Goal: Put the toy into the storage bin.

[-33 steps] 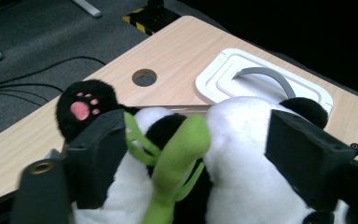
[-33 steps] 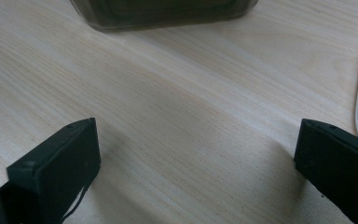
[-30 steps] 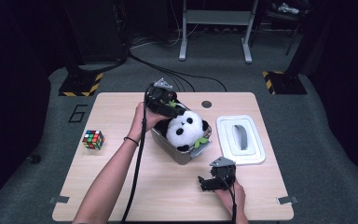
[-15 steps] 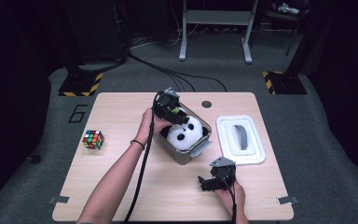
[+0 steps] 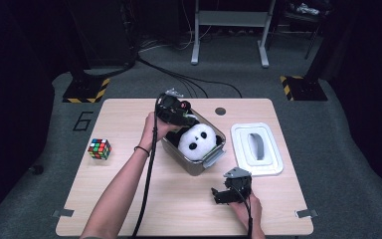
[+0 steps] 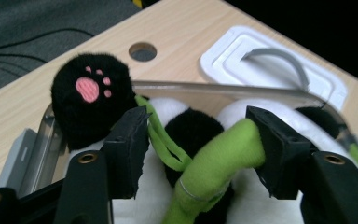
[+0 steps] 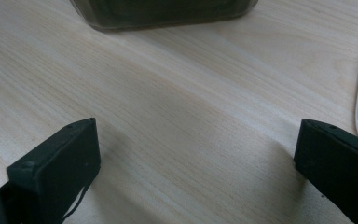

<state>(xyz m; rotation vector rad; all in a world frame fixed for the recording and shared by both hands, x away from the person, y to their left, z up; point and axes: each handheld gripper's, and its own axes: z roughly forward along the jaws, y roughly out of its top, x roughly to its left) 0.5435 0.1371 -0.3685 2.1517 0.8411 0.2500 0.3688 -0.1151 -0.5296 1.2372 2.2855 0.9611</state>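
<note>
The toy panda (image 5: 196, 142) lies face up inside the metal box (image 5: 195, 167), which sits a little toward the far edge of the bench (image 5: 129, 199) near its middle. The left gripper (image 5: 175, 110) leans in over the box's far left rim, its fingers (image 6: 128, 140) spread apart around the panda's green stalk (image 6: 214, 158) and clenching nothing; one finger sits just beside a black paw with a pink pad (image 6: 91, 93), the other just beside the bend of the stalk. The box walls stand close on both sides of those fingers, so there is little room to move inside. To the right of the box, close to the right edge of the bench, the white lid (image 5: 256, 149) lies flat with its handle up, near the box's right corner. The right gripper (image 5: 231, 188) rests low near the near edge, its fingers (image 7: 56, 172) released and wide apart over bare wood, with the box's near wall ahead of them and the lid's edge just off to one side. A colour cube (image 5: 99, 148) sits alone by the left edge, well apart from everything, and the near left part of the bench is open. Dark grey carpet surrounds the bench, with cables and metal stand legs beyond the far edge.
</note>
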